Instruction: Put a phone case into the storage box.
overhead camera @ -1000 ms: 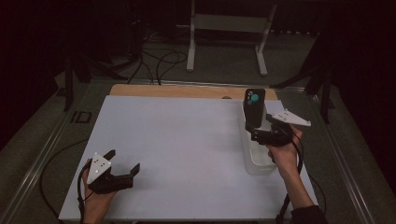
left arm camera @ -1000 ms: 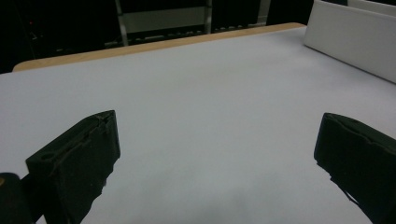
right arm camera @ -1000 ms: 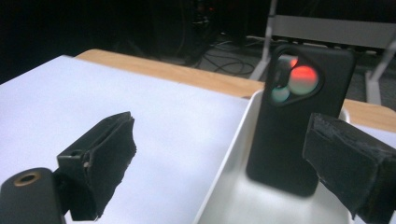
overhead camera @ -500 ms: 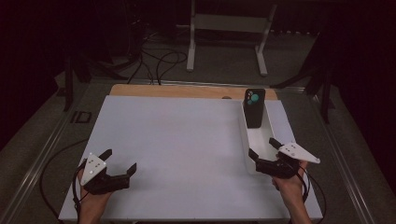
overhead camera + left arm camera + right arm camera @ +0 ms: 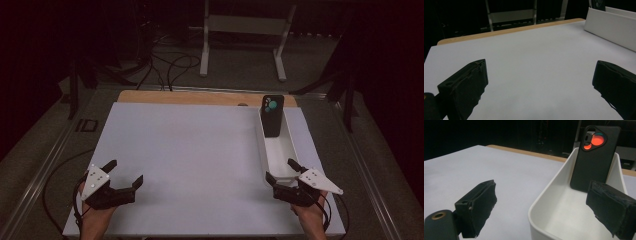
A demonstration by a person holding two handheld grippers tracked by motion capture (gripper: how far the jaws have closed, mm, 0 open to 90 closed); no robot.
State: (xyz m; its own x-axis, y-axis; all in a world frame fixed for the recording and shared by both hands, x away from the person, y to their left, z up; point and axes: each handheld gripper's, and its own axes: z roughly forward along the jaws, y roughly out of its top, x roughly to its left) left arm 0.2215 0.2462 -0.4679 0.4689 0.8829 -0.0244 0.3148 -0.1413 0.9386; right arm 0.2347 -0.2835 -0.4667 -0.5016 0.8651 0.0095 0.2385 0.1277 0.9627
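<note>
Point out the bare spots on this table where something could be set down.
The white table top is bare from the left gripper across to the white bin, and back to the wooden edge. The bin's near half is also free. It is crowded at the bin's far end, where the black phone case leans, and by the right gripper.

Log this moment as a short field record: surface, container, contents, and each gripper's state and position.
surface: white table with a wooden strip along its far edge
container: white bin, right side of table
contents: dark phone case, upright against the bin's far end
left gripper: open, near-left corner, holding nothing
right gripper: open, at the bin's near end, holding nothing
</note>
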